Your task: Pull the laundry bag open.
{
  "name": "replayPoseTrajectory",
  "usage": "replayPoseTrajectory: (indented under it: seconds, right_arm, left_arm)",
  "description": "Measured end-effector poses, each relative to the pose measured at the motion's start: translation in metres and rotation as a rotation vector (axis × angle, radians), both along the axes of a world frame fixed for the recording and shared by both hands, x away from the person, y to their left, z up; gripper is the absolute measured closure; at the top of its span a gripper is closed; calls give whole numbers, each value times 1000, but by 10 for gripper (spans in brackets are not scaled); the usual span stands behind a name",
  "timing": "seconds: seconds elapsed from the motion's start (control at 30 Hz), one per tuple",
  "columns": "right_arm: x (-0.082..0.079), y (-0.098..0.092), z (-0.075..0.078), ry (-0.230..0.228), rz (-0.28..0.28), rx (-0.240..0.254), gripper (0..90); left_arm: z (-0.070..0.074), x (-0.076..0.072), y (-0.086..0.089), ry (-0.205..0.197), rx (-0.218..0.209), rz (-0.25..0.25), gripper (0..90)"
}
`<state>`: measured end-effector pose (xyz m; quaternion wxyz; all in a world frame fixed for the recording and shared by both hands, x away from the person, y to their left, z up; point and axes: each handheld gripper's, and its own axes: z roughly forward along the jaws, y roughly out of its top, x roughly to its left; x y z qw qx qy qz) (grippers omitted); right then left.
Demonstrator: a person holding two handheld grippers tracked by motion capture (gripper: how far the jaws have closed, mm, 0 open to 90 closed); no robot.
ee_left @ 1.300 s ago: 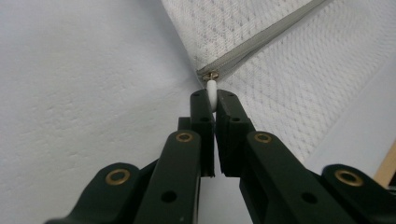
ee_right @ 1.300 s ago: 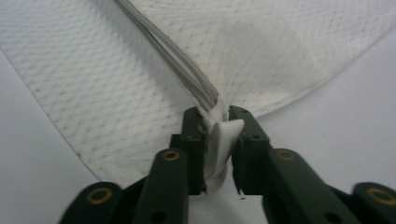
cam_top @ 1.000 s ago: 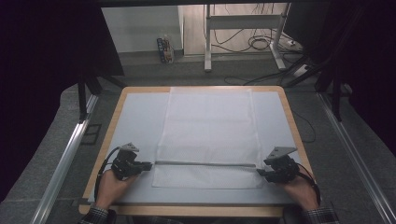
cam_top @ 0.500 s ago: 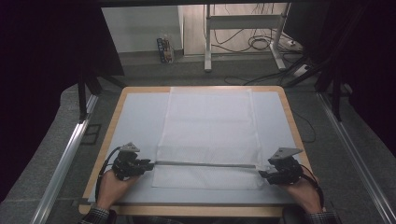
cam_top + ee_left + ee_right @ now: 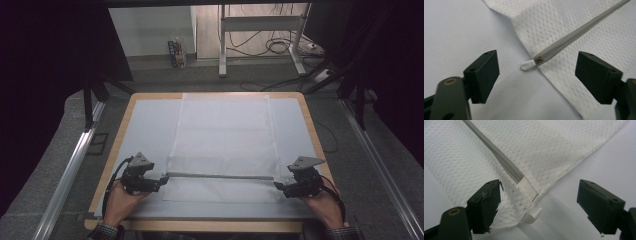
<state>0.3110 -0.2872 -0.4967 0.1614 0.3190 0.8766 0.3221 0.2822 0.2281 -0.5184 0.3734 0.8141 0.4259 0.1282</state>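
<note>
A white mesh bag lies flat along the middle of the table. A grey zipper runs across it near the front. My left gripper is open at the zipper's left end, its jaws wide apart around the white zipper tip. At the zipper's right end my right gripper is open as well. Between its jaws lie the white end tab and a white pull tab. Neither gripper holds anything.
The table carries a pale blue-grey mat with a wooden rim. Metal rails run along both sides. Beyond the far edge stand a desk frame, floor cables and a small box.
Both grippers have shifted only slightly at the zipper's ends. The bag lies as before.
</note>
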Motion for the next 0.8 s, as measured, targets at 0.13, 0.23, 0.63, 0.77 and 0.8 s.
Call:
replayPoseTrajectory:
  seconds: [0.13, 0.23, 0.63, 0.77, 0.8]
  right_arm:
    - [-2, 0, 3, -6, 3, 9, 137]
    - [-5, -1, 7, -17, -2, 25, 106]
    - [-22, -12, 11, -19, -46, 111, 22]
    - [-29, -16, 5, -11, -60, 112, 9]
    - [-31, -17, 4, -10, -63, 109, 9]
  left_arm:
    - [3, -7, 2, -31, 17, 22, 106]
    - [7, -14, 5, -57, 7, 40, 64]
    - [4, -43, 15, -112, 82, 83, 6]
    - [-2, -49, 22, -105, 86, 101, 4]
    - [-4, -50, 23, -98, 83, 103, 3]
